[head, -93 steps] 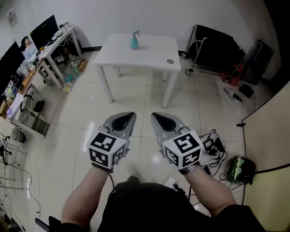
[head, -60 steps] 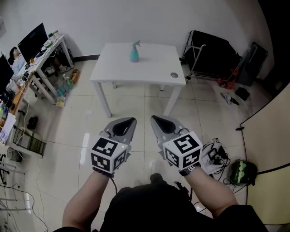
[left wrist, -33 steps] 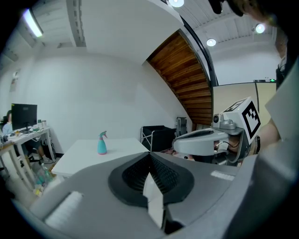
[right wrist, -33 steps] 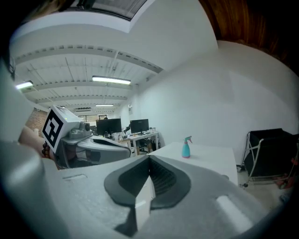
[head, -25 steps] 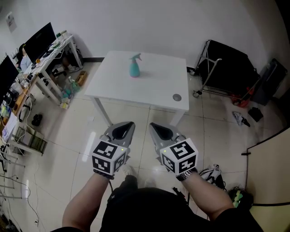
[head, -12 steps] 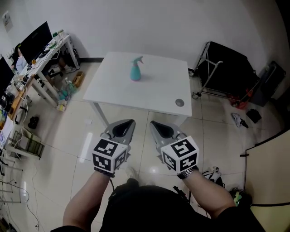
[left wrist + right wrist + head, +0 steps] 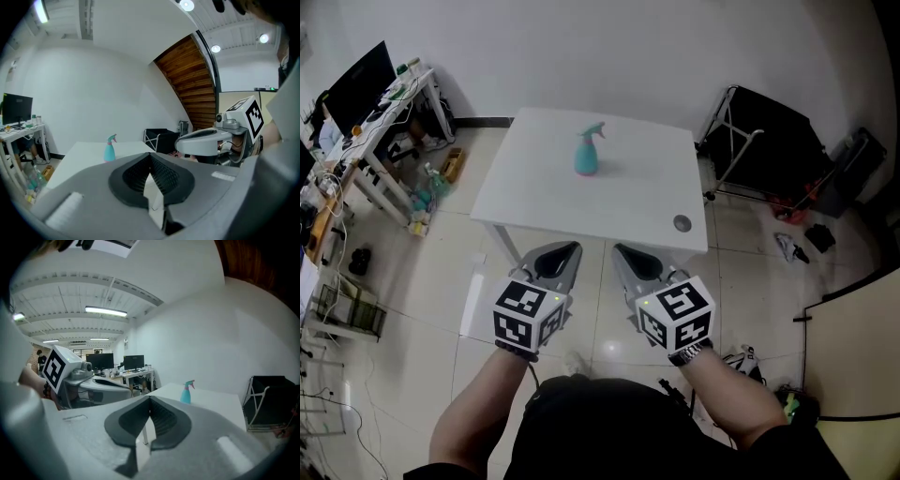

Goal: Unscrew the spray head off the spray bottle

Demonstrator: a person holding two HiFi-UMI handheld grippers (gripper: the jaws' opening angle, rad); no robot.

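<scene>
The white tabletop stands out from the wall, with tiled floor open along its near and left edges. The person stands just short of the near edge, both arms held over bare floor. The spray bottle stands upright toward the far middle of the tabletop, well back from every edge, with its spray head on top. Bare white surface lies all round it. The only other thing up there is a small round disc near the right front corner, well apart from the bottle.

The left hand-held gripper and the right hand-held gripper sit side by side, close but not touching. In the head view their tips show just at the near edge. Each has its jaws pressed together with nothing between them (each gripper's own view shows the ribbed pads meeting at the tip).

A black folding cart stands right of the table, close to its far right corner. On the left is a cluttered desk with monitors, and a lane of floor runs between the desk and the table. Cables lie on the floor at the person's right.

Only the left gripper view shows a curved wood-slat panel above the right gripper. Only the right gripper view shows ceiling strip lights.
</scene>
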